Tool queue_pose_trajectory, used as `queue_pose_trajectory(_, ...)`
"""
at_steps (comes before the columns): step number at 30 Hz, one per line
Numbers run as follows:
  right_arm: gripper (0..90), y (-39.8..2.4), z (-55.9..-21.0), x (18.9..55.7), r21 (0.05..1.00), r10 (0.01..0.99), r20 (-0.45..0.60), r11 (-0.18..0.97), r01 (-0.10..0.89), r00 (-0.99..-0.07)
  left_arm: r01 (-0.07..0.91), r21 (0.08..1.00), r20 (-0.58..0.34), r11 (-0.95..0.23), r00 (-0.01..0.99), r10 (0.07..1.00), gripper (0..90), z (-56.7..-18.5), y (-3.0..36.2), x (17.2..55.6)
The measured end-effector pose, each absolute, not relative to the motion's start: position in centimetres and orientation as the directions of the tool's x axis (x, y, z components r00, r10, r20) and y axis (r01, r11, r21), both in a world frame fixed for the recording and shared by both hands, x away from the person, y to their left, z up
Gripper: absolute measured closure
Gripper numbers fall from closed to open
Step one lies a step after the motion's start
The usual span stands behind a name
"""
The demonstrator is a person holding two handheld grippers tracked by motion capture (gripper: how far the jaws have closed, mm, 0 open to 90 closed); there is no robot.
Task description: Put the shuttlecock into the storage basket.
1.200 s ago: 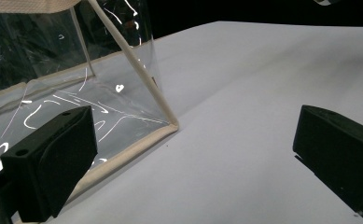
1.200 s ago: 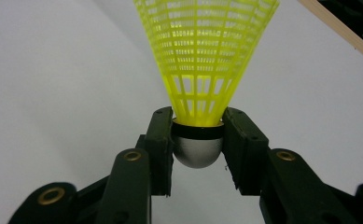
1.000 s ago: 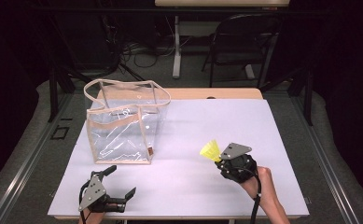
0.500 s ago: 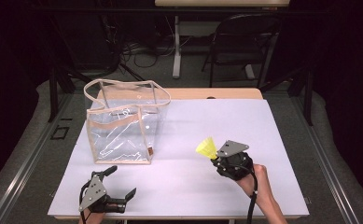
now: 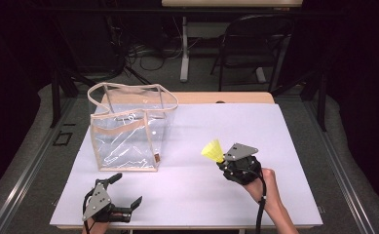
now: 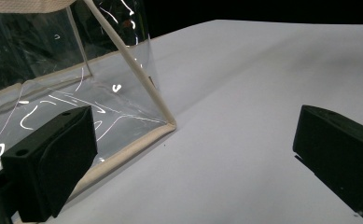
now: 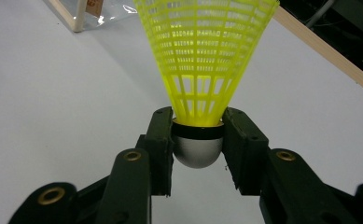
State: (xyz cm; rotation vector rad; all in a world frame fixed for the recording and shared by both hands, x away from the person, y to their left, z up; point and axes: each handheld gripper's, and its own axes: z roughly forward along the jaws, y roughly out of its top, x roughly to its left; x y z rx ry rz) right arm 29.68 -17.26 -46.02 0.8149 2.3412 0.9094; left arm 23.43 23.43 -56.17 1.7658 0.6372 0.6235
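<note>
A yellow plastic shuttlecock (image 5: 212, 150) with a silver rounded base is held just above the white table top, right of centre. My right gripper (image 5: 222, 162) is shut on its base, and in the right gripper view the two jaws of the right gripper (image 7: 198, 140) pinch the silver cap while the shuttlecock's yellow skirt (image 7: 206, 56) points away. A clear plastic bag (image 5: 128, 131) with beige trim and handles stands upright at the left of the table. My left gripper (image 5: 126, 191) rests near the front left edge, open and with nothing between its jaws; the left gripper (image 6: 193, 154) points at the bag's (image 6: 53, 70) near corner.
The white sheet (image 5: 201, 122) covers a wooden table whose far edge (image 5: 226, 97) shows behind it. A black folding chair (image 5: 255, 44) and table legs stand on the dark floor beyond. A forearm comes in at the bottom right.
The right gripper has drifted slightly left and away with the shuttlecock in it. The left gripper and the bag have stayed put.
</note>
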Motion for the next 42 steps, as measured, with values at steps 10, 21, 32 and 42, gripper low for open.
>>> queue_pose_trajectory(10,64.8,-16.6,-46.1,30.3,0.724,0.675,-0.228,0.599,0.341,-0.702,0.114,0.961,0.095,-0.250,0.716,0.691,0.0,-56.2,23.4,23.4)
queue_pose_trajectory(21,64.7,-16.3,-45.7,30.7,0.733,0.678,-0.236,0.594,0.331,-0.696,0.113,0.962,0.095,-0.250,0.717,0.691,0.0,-56.2,23.4,23.4)
queue_pose_trajectory(32,64.8,-15.8,-45.6,31.2,0.737,0.678,-0.234,0.591,0.328,-0.697,0.112,0.962,0.096,-0.248,0.716,0.692,0.0,-56.2,23.4,23.4)
queue_pose_trajectory(42,64.8,-15.0,-45.5,31.7,0.733,0.667,-0.244,0.602,0.316,-0.704,0.113,0.962,0.095,-0.249,0.717,0.691,0.0,-56.2,23.4,23.5)
